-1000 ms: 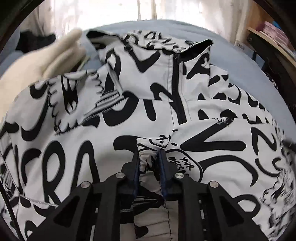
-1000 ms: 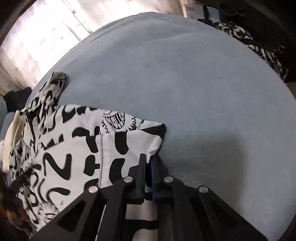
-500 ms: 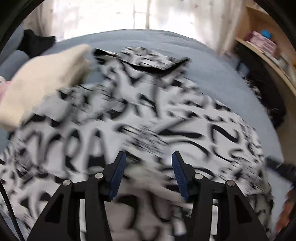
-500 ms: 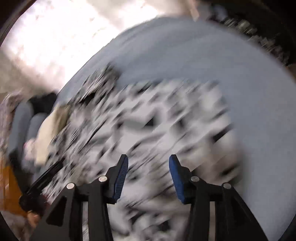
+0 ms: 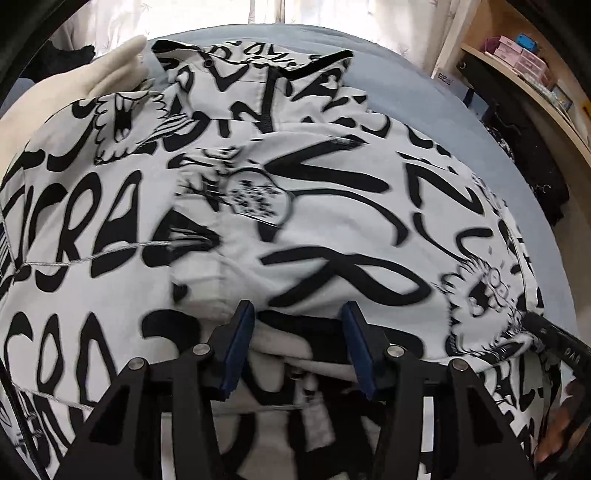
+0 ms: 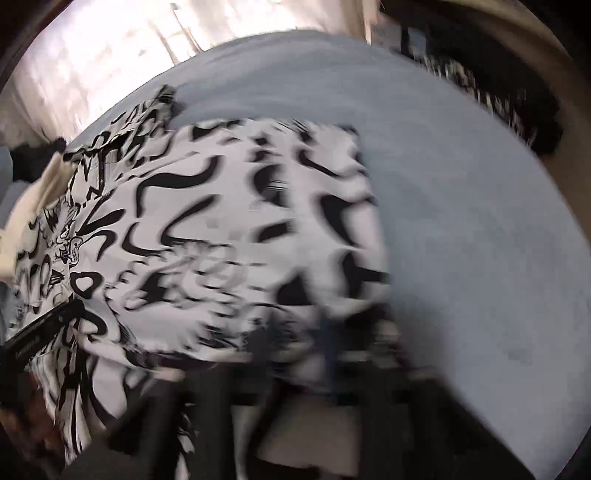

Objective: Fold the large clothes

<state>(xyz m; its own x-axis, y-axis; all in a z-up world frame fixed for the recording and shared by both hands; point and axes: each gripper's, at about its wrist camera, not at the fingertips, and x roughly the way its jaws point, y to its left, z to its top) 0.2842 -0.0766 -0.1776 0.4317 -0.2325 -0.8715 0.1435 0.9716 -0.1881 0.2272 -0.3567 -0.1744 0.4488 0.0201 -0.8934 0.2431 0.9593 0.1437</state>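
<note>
A large white garment with black graffiti print lies partly folded on a blue-grey bed. A folded flap lies across its middle. My left gripper is open and empty, its blue pads just above the garment's near part. In the right wrist view the same garment covers the left half of the bed. My right gripper is heavily blurred at the garment's near right edge; its jaw state is unclear.
A cream garment lies at the far left beside the printed one. A wooden shelf with boxes and dark clothes stand at the right. Bright curtains are behind the bed. The other gripper's black tip shows at lower right.
Both grippers were shut on the garment's edge one second ago, then opened and let it go. The flap now lies on the garment. Both grippers have pulled back; the right one is still moving.
</note>
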